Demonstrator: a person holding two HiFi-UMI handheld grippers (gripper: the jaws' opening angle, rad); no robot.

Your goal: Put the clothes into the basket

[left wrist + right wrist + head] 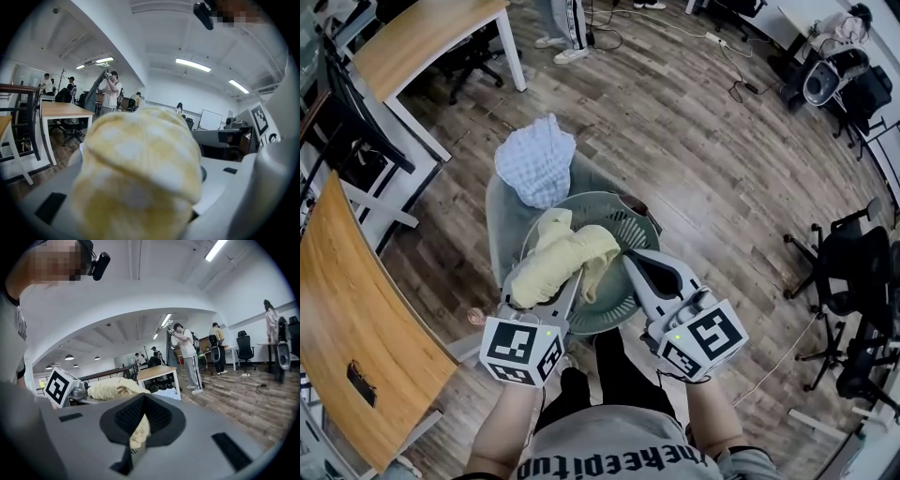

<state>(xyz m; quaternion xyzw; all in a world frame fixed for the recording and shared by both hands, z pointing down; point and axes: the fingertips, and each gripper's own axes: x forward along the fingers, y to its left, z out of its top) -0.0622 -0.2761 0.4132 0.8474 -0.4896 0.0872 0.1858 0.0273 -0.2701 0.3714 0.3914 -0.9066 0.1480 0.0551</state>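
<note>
A round grey-green plastic basket point(614, 214) with slotted walls is sitting on plank flooring. A soft, pale-yellow checked garment point(562, 258) is hanging bunched over its middle. A blue-and-white gingham cloth point(536, 161) is lying crumpled at the basket's far rim. The left gripper point(570, 281) is clamping the yellow bundle at the basket's near side. The right gripper point(630, 258) is pinching a thin fold beside it. Upside-down shirt lettering point(609, 461) is possibly reading "thekeepitup".
</note>
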